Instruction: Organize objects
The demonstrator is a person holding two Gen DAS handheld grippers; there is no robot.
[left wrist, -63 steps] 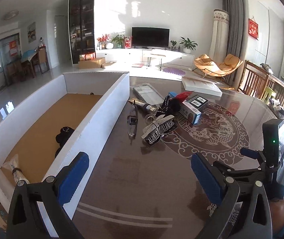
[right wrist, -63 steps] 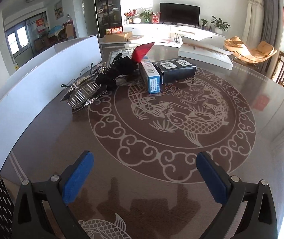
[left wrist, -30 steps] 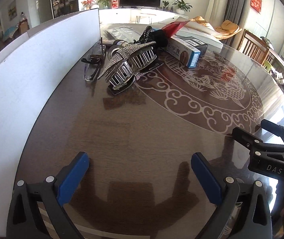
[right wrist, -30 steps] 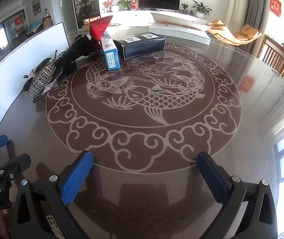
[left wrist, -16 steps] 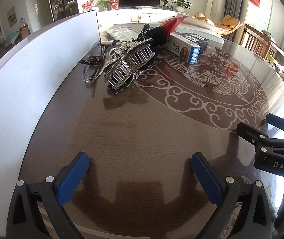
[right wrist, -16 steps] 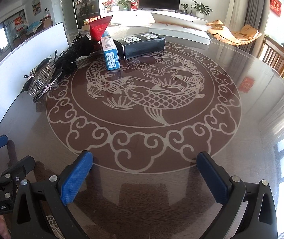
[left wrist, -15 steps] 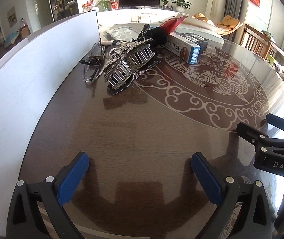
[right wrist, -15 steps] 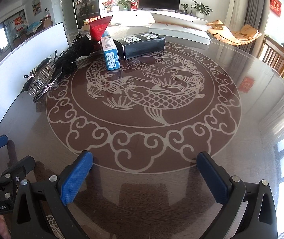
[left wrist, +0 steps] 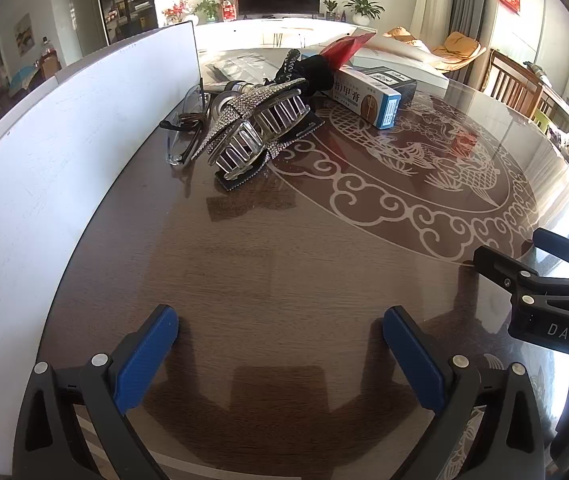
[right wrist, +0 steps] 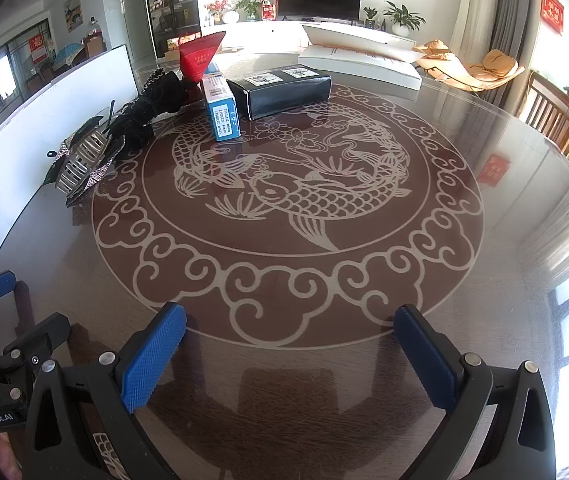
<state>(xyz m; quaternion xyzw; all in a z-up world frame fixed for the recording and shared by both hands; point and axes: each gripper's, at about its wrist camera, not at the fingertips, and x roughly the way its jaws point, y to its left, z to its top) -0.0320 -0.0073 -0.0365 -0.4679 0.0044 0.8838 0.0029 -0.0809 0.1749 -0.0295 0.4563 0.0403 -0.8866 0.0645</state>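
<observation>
Ahead of the left tongs [left wrist: 280, 344] and right tongs [right wrist: 290, 340], both gaping wide and holding nothing, the hair claw [left wrist: 256, 136] and boxes [right wrist: 220, 110] are sitting clustered on the worktop [left wrist: 284, 260] beside the white bin wall [left wrist: 64, 140], seemingly awaiting sorting

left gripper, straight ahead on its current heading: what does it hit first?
Probably the rhinestone hair claw, the nearest item ahead of the open left gripper; only bare table lies between. The glasses sit slightly left. Depth is uncertain.

rhinestone hair claw [left wrist: 258, 130], glasses [left wrist: 184, 132] beside it — blue-white box [left wrist: 366, 98] behind
</observation>
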